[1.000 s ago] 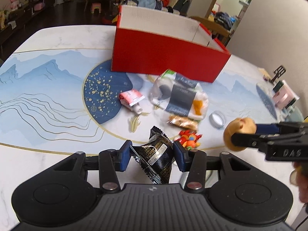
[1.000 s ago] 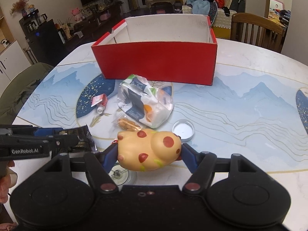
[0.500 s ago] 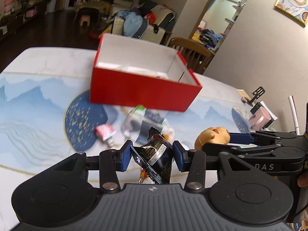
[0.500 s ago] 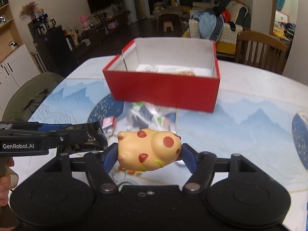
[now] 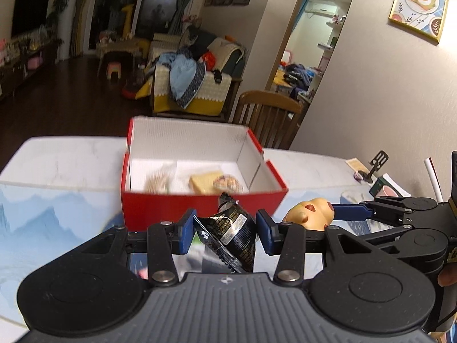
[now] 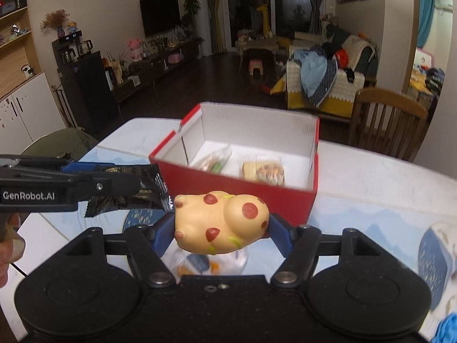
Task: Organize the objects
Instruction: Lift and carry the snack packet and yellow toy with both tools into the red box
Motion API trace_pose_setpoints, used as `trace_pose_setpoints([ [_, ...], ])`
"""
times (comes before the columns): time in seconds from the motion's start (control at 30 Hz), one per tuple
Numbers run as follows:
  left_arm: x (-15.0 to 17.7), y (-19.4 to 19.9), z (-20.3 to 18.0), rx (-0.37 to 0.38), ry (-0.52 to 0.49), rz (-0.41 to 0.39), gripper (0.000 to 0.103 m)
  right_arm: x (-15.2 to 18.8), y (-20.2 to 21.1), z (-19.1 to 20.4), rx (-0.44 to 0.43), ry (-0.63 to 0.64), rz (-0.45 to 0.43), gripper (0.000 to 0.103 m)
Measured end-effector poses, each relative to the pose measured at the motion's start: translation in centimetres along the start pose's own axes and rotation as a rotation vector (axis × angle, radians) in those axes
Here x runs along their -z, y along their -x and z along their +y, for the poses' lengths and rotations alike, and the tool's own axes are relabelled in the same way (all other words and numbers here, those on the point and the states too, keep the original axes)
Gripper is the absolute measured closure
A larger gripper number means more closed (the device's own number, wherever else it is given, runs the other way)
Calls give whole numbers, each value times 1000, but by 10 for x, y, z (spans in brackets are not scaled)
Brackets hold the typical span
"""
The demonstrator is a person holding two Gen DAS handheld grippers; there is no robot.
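My left gripper (image 5: 225, 233) is shut on a black snack packet (image 5: 231, 234), held in the air just in front of the red box (image 5: 200, 208). In the right wrist view that packet (image 6: 128, 191) shows at the left, in the left gripper (image 6: 120, 188). My right gripper (image 6: 221, 228) is shut on a tan squishy toy with red spots (image 6: 222, 223), also lifted near the red box (image 6: 237, 194). The toy (image 5: 310, 217) appears at the right in the left wrist view. The open box has white inner walls and holds a yellow packet (image 6: 264, 171) and a clear bag (image 6: 214, 163).
The box stands on a white table with blue mountain print (image 5: 42, 214). A clear bag of goods (image 6: 211, 263) lies below the toy. A wooden chair (image 6: 388, 120) stands behind the table. Small items (image 5: 380, 183) sit at the table's right edge by the wall.
Both grippers have risen with their loads and come closer to the red box; its inside now shows. The loose items on the table have dropped out of sight below the grippers.
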State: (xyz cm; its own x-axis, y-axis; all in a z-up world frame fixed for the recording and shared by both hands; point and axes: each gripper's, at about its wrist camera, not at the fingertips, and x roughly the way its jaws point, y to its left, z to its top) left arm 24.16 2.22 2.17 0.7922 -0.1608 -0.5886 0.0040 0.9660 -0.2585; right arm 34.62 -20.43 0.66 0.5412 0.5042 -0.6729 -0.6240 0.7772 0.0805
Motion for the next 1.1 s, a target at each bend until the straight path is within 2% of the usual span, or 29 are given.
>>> trace_pose_setpoints([
  [0.2,-21,-14,-1,-6,-39,-21,68,-23,-15,-4,9,22,-34,34],
  [0.23,-22,-21,-1,-4,-44,-9,71,-26,-20,-5,16,22,-31,34],
  [0.3,-25,-34,4,-26,-45,11,71,-33,-27,-9,34,13,-35,34],
  [0.37,-27,-43,15,4,-24,38,71,-39,-28,-15,24,-10,-45,34],
  [0.43,-23,-46,24,-4,5,55,71,-40,-28,-20,24,-14,-51,34],
  [0.53,-11,-55,28,-24,-17,110,71,-36,-31,-24,31,-14,-39,34],
  [0.6,-2,-60,29,-28,-46,140,66,-33,-33,-27,31,-23,-29,34],
  [0.63,3,-62,29,-27,-62,152,51,-31,-33,-26,29,-25,-28,34],
  [0.67,9,-65,29,-19,-85,166,43,-30,-33,-27,28,-28,-26,34],
  [0.87,36,-87,28,0,-256,258,42,-24,-35,-28,19,-22,-10,34],
  [1.0,50,-100,33,-16,-397,317,42,-20,-34,-29,15,-23,-2,34],
  [1.1,55,-111,38,-15,-447,356,42,-19,-35,-31,19,-22,7,34],
])
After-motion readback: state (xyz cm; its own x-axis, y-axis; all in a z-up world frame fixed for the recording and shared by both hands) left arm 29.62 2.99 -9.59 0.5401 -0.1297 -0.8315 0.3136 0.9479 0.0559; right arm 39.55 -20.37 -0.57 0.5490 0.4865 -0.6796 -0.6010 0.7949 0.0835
